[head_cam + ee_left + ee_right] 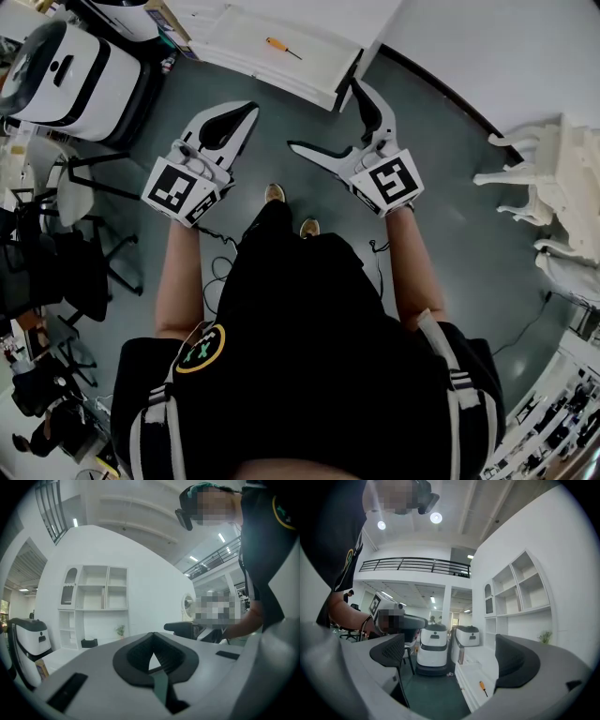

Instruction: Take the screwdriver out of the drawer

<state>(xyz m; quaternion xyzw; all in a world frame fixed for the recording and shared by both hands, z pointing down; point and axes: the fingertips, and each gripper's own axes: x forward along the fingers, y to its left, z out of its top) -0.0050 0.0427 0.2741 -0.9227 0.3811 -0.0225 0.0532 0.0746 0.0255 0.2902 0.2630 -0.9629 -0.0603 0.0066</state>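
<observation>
Screwdriver with an orange handle lies flat and alone in an open white drawer, seen from the head view well ahead of both sets of jaws and a little left of the right pair. The person stands back from it with both tools raised at waist height, so the reach has likely not begun. The left gripper has its jaws pressed together on nothing. The right gripper has its jaws spread wide, probably because it is the one meant to go in for the tool. A white machine with black trim stands far off to the left of the left jaws

From the left gripper view, the left gripper points up and away from the drawer. Its dark pads meet at the tips, leaving only a small triangular gap behind them, and nothing is caught there. Beyond the jaws are a white shelf unit and wall. Neither drawer nor screwdriver shows here

From the right gripper view, the right gripper is released and empty, with open floor between its two pads. The screwdriver sits low and ahead, just inside the right-hand jaw, resting in the white drawer with its shaft pointing down toward the camera. Nothing else can be made out in the drawer. Two of the white machines stand farther on, between the jaws
</observation>
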